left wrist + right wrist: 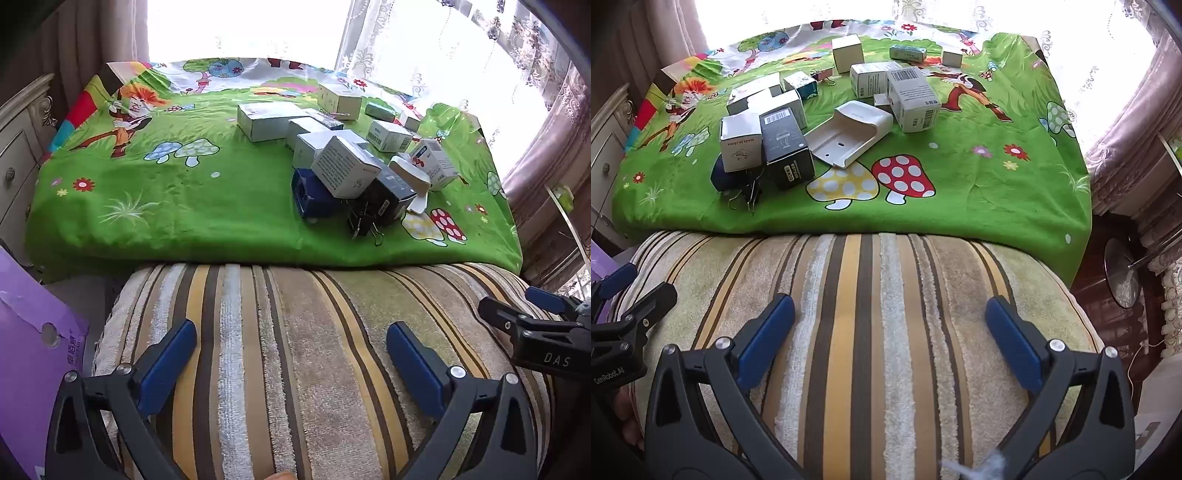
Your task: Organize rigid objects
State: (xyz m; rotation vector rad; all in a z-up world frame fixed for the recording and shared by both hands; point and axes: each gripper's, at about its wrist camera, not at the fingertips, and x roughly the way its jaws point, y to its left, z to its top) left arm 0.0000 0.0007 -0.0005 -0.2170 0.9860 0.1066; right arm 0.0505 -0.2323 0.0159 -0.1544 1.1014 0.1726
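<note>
Several small cardboard boxes lie scattered on a green cartoon cloth (184,192) (979,184). Among them are a white box (345,166) (740,142) leaning on a dark blue box (310,199), a black box (391,195) (786,147), a white plastic holder (849,134) (410,175) and black binder clips (364,225) (751,195). My left gripper (291,354) and right gripper (890,339) both stand open over a striped cushion (295,332) (868,314), short of the cloth, with nothing between their fingers. In the left wrist view the right gripper (528,310) shows at the right edge.
A purple carton (33,350) stands at the left of the cushion. A pale cabinet (18,147) is at the far left, curtains and a bright window behind the cloth. A round lamp base (1123,273) sits on the dark floor at the right.
</note>
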